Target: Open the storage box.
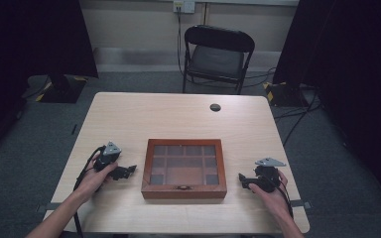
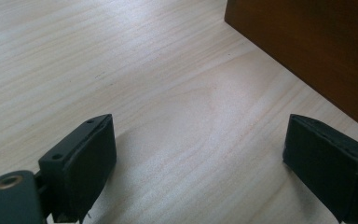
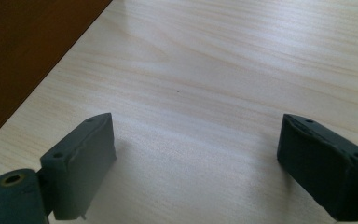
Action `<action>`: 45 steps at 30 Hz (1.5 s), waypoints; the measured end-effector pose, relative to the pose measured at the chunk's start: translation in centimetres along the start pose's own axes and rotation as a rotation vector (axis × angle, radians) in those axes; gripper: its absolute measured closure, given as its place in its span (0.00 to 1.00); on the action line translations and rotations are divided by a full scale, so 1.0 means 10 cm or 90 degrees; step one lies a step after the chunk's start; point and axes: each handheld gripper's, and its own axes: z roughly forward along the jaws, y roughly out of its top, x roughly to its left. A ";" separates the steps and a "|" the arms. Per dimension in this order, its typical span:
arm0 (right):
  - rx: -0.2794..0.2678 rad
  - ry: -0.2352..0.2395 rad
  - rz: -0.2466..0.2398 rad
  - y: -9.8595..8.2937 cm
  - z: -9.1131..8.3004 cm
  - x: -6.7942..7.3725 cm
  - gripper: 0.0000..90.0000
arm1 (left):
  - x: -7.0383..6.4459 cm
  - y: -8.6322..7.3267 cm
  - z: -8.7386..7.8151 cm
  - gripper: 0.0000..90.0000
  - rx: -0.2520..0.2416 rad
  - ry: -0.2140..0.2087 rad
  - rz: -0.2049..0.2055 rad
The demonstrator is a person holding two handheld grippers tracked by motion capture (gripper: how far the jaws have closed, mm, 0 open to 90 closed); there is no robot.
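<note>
Now the left tongs (image 1: 127,171) rest low on the pale wood counter (image 1: 178,116), jaws spread wide and empty, just beside the left wall of the wooden box (image 1: 184,168). That box sits closed at the counter's middle, its glass lid showing divided compartments. Right of it, the right tongs (image 1: 243,179) lie equally wide, empty, near the box's right side.

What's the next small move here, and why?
Probably bring the right tool in toward the clasp on the wooden box. The glass lid looks closed, both tools are open and empty, and the left tool sits beside the box, apart from it.
</note>
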 end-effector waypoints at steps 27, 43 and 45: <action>-0.057 0.156 -0.033 0.43 -0.40 0.29 0.46 | 0.00 0.00 0.00 0.10 0.000 0.000 0.001; -0.077 0.304 -0.082 0.68 -0.54 0.64 0.61 | 0.00 0.00 0.00 0.10 -0.003 0.000 -0.001; -0.075 0.321 -0.093 0.70 -0.53 0.72 0.63 | 0.00 0.00 0.00 0.10 -0.003 0.000 -0.001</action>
